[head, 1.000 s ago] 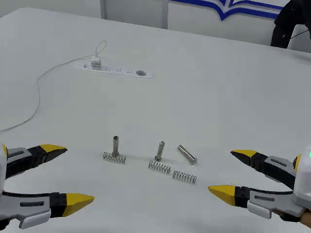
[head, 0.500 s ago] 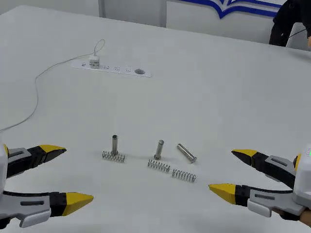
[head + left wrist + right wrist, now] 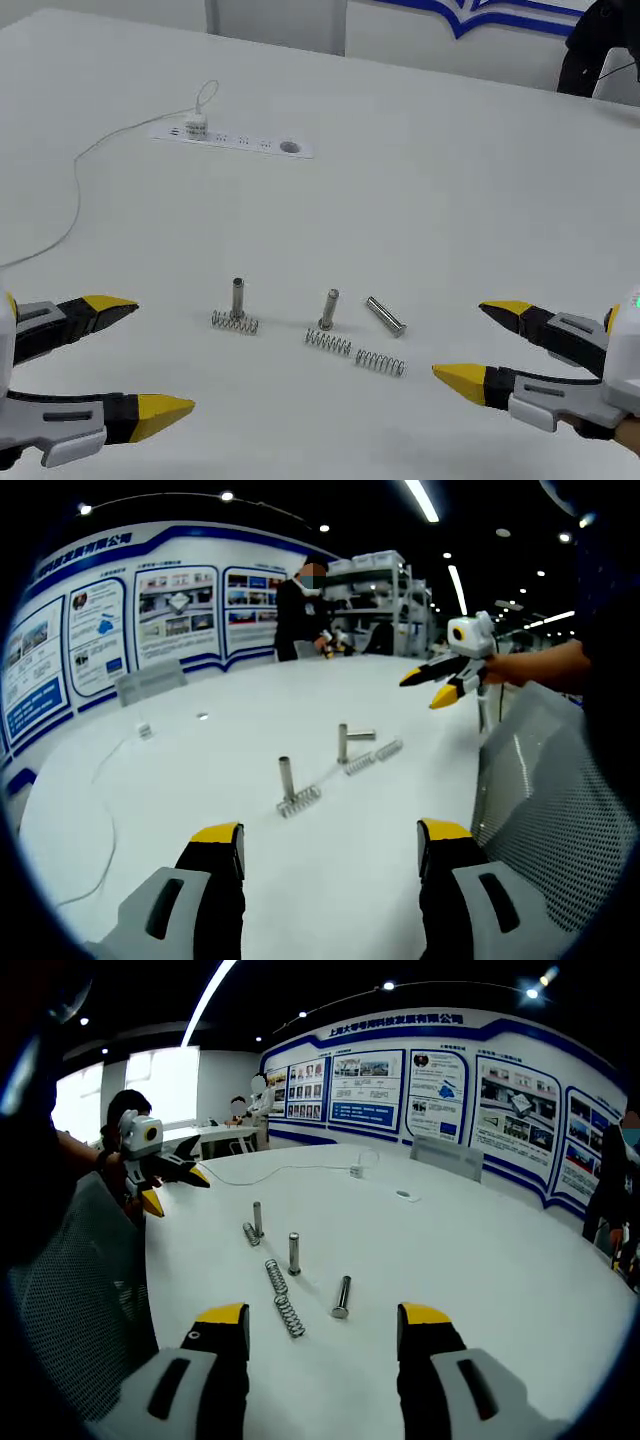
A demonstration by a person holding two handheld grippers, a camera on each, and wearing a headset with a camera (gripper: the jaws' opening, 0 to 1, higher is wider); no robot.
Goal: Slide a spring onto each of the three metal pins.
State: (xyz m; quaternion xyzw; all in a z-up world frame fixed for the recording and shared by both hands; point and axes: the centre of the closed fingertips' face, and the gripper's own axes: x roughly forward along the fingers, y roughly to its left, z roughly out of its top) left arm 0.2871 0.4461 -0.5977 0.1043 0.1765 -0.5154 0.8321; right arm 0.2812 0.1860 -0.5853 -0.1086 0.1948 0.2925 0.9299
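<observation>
Two metal pins stand upright on the white table: one pin point(image 3: 238, 297) at the left and another pin point(image 3: 329, 309) in the middle. A third pin point(image 3: 385, 317) lies on its side to the right. Three springs lie flat: one spring point(image 3: 234, 322) at the foot of the left pin, a second spring point(image 3: 328, 344) below the middle pin, a third spring point(image 3: 380, 363) further right. My left gripper point(image 3: 128, 355) is open at the lower left, away from the parts. My right gripper point(image 3: 485, 346) is open at the lower right, with nothing between its jaws.
A white power strip point(image 3: 232, 142) with a plugged adapter lies at the back of the table, and its thin cable point(image 3: 78, 190) loops off to the left. A person point(image 3: 300, 610) stands beyond the far end of the table, in front of a wall of display boards.
Both grippers stay open in about the same places. The pins and springs have not moved; only the head camera shifted slightly.
</observation>
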